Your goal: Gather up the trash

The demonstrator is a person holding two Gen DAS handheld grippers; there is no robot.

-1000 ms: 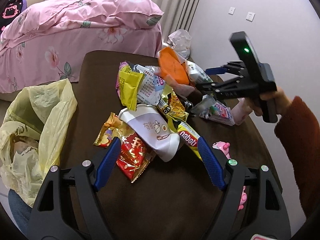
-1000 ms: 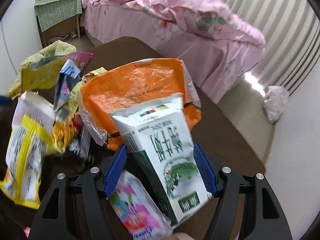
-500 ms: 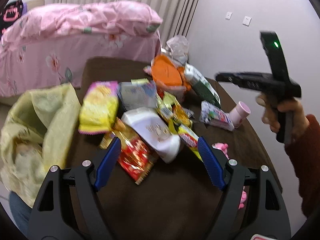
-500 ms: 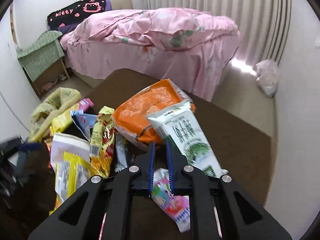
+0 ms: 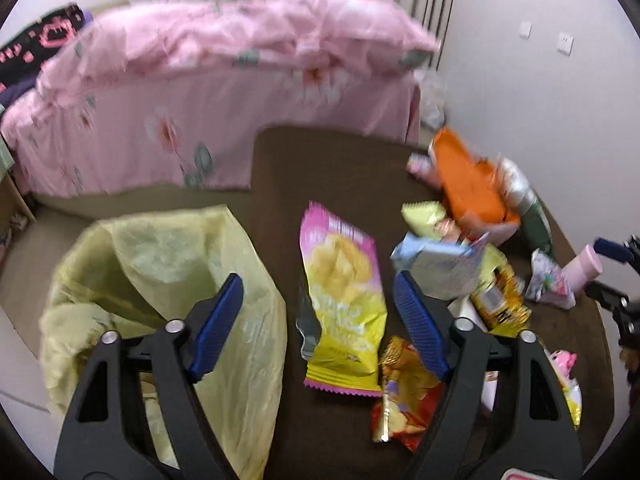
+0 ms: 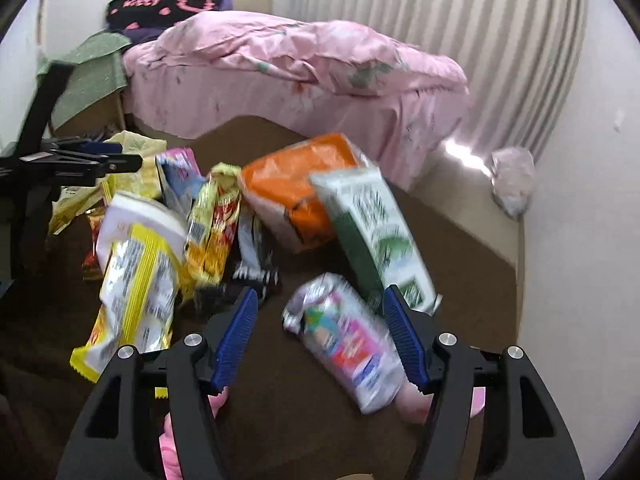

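A left gripper (image 5: 318, 324) hangs with its jaws spread wide and empty above a brown table (image 5: 336, 160), a pink-and-yellow snack bag (image 5: 342, 300) lying flat between the two blue pads. The yellow trash bag (image 5: 160, 280) sags open just outside the left-hand pad, its mouth slumped toward the table edge. The right gripper (image 6: 326, 344) is likewise released and holds nothing; a small cartoon-print packet (image 6: 344, 336) sits between its jaws, with a green-and-white carton (image 6: 372, 232) leaning just beyond the right-hand pad.

To take the snack bag cleanly, the left jaws likely need to drop low and pinch a crimped end or a raised fold, since a flat film pouch tends to slide out of a broad grip. The bag's mouth looks slack, so a drop close over the opening seems safer than a toss.

Crowding the work are a red-and-gold wrapper (image 5: 404, 396) touching the snack bag's near end, an orange bag (image 6: 296, 188) and a yellow striped packet (image 6: 136, 280) ahead of the right jaws. A pink bed (image 6: 304, 76) stands beyond.
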